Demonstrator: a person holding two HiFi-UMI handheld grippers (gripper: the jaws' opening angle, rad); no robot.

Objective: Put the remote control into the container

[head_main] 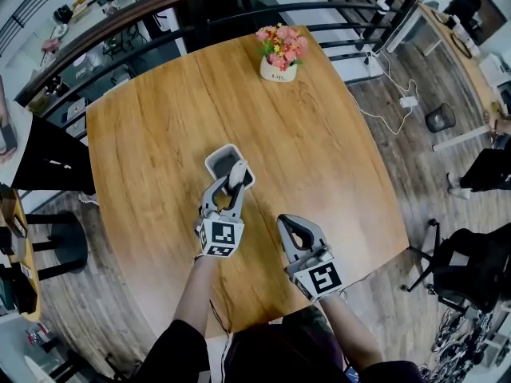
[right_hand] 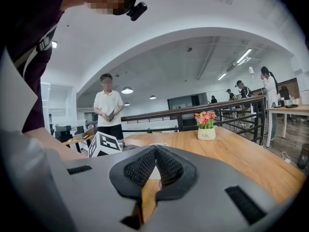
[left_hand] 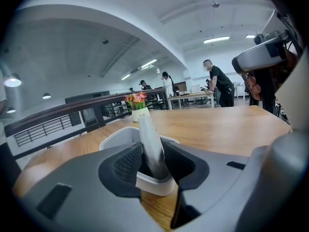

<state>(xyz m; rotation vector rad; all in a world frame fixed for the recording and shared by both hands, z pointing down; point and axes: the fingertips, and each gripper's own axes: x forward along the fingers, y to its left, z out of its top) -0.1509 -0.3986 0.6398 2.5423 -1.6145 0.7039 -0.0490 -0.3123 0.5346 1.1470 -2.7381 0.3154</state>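
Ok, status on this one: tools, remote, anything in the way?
Left tool open around the slim grey remote control, which stands on end inside the white plastic container. Right tool shut, empty. Nothing blocking.

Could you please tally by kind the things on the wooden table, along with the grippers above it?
remote control: 1
container: 1
flower pot: 1
grippers: 2, the left gripper and the right gripper
Total: 5
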